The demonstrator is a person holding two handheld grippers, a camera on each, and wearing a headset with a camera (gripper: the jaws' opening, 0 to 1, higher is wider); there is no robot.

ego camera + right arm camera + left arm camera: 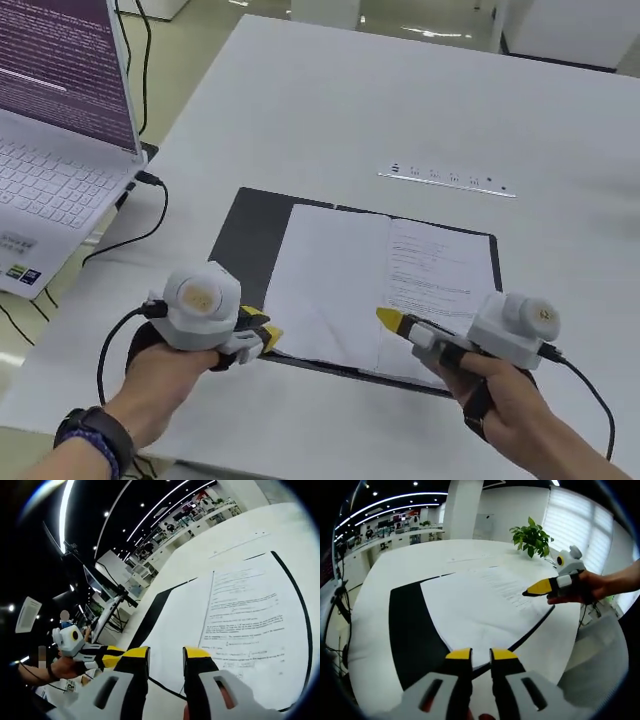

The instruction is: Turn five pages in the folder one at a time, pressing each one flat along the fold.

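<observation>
A black folder (250, 235) lies open on the white table. A blank white page (330, 280) is on its left and a printed page (440, 270) on its right. My left gripper (265, 338) hovers at the blank page's near left corner. In the left gripper view its yellow jaws (481, 655) stand almost together, empty, over the folder's near edge (412, 630). My right gripper (385, 318) points left over the printed page's lower part near the fold. In the right gripper view its jaws (166, 655) are close together above the printed page (250, 620) and hold nothing.
An open laptop (60, 130) stands at the far left, and its cable (140, 235) trails toward the folder. A flat socket panel (445, 180) is set into the table beyond the folder. A potted plant (532, 537) stands off the table's far side.
</observation>
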